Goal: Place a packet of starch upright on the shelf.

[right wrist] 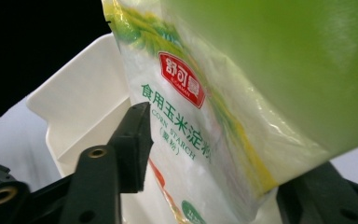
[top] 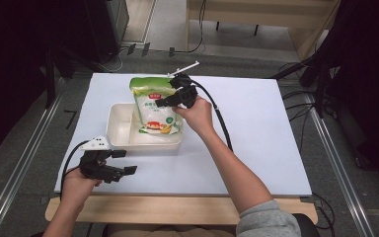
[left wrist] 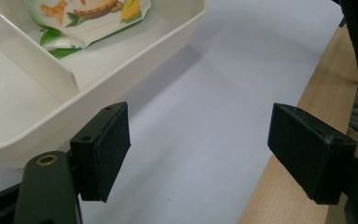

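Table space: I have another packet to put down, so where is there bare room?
The white table is bare right of the tray, out to its right edge, and along the front between the left tongs and the forearm. It is crowded at the tray, where the right tongs grip the starch bag.

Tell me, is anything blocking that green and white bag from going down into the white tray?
Nothing visible does. The corn starch bag, held by the right gripper, already has its bottom end in the right compartment of the white tray, and the divider stands to its side. The left gripper waits apart, jaws open.
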`<state>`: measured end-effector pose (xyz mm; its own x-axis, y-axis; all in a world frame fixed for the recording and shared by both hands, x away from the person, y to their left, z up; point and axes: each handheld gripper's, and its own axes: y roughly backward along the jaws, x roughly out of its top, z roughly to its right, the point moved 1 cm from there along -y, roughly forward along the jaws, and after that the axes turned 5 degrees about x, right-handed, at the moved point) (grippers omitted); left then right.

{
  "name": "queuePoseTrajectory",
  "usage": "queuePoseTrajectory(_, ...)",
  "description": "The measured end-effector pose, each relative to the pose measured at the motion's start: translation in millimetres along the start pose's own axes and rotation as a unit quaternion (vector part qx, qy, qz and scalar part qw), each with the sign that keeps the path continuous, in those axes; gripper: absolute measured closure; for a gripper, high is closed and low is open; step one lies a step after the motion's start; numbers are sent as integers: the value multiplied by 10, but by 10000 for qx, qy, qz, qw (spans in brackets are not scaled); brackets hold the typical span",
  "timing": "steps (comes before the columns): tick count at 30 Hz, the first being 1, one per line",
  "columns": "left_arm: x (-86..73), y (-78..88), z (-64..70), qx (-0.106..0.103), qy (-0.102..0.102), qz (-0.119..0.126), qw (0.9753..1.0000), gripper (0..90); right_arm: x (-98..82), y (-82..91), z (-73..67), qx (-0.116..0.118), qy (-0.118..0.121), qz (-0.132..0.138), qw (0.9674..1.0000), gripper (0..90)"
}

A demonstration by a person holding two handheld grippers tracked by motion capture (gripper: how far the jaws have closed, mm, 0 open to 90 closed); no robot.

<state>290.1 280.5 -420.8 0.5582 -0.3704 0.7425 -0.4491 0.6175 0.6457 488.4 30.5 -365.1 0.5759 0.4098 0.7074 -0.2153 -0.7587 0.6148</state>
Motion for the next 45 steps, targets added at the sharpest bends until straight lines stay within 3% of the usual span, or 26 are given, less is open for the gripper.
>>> queuePoseTrajectory(2,0,-2,-1,-4,2,-2,10000,216,-5,6,-7,-50,16,-33,10000,475)
queuePoseTrajectory(4,0,-8,4,-2,-5,-1,10000,216,-14,29,-21,-257,69,-243,9993,476)
queuePoseTrajectory(6,1,-10,7,18,4,-12,10000,216,-13,62,-6,-343,90,-196,9992,448)
queuePoseTrajectory(12,0,-11,6,27,1,-17,10000,216,-8,200,96,-304,-27,43,9995,368)
queuePoseTrajectory(22,3,-18,14,2,4,-36,10000,216,-111,471,135,-276,-54,160,9995,367)
queuePoseTrajectory(37,13,-34,12,38,-12,-56,10000,215,-617,814,128,-306,35,200,9993,372)
queuePoseTrajectory(45,14,-31,-2,61,-7,-85,9999,215,-902,911,168,-258,59,169,9995,369)
